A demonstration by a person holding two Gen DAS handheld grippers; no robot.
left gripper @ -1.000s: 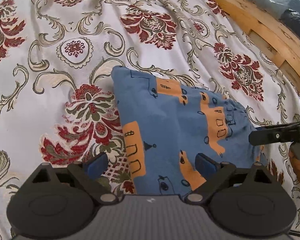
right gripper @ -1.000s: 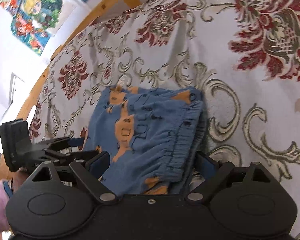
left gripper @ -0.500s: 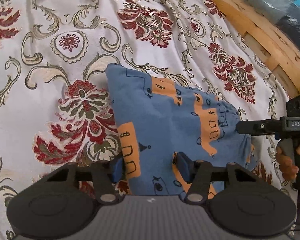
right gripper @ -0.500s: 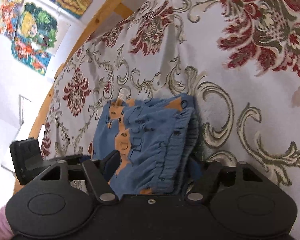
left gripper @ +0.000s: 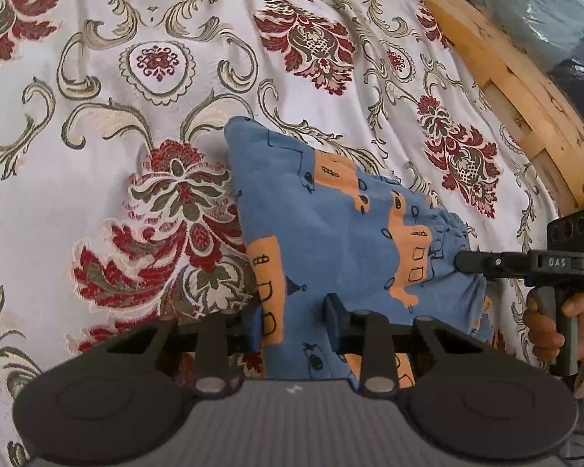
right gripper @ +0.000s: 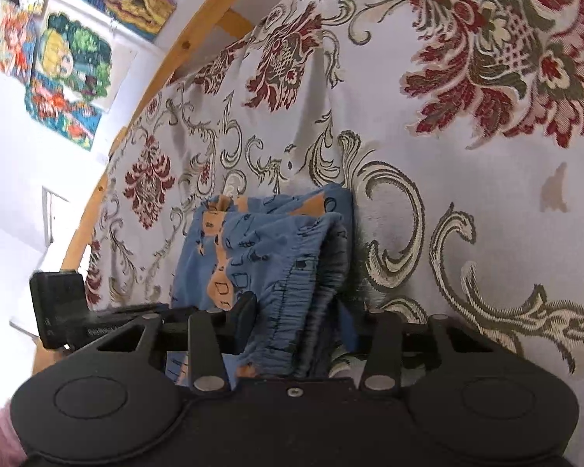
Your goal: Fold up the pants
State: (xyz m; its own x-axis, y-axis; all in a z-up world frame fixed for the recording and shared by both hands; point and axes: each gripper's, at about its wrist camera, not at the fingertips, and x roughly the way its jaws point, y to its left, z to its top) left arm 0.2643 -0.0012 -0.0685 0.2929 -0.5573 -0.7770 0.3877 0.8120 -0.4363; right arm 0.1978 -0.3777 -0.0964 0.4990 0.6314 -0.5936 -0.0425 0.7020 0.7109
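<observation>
Here the folded pants (left gripper: 342,241) are lying on the bedspread (left gripper: 97,116). Both the left gripper (left gripper: 294,323) and right gripper (right gripper: 296,321) are closing with cloth between the jaws; whether the pads are pressing yet is hidden.

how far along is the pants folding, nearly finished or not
Mostly done: the blue pants already lie as a compact folded bundle on the floral bedspread. In hand: the left tongs and right tongs are closing around opposite ends, cloth between both. Left: probably a final fold or lifting it away.
</observation>
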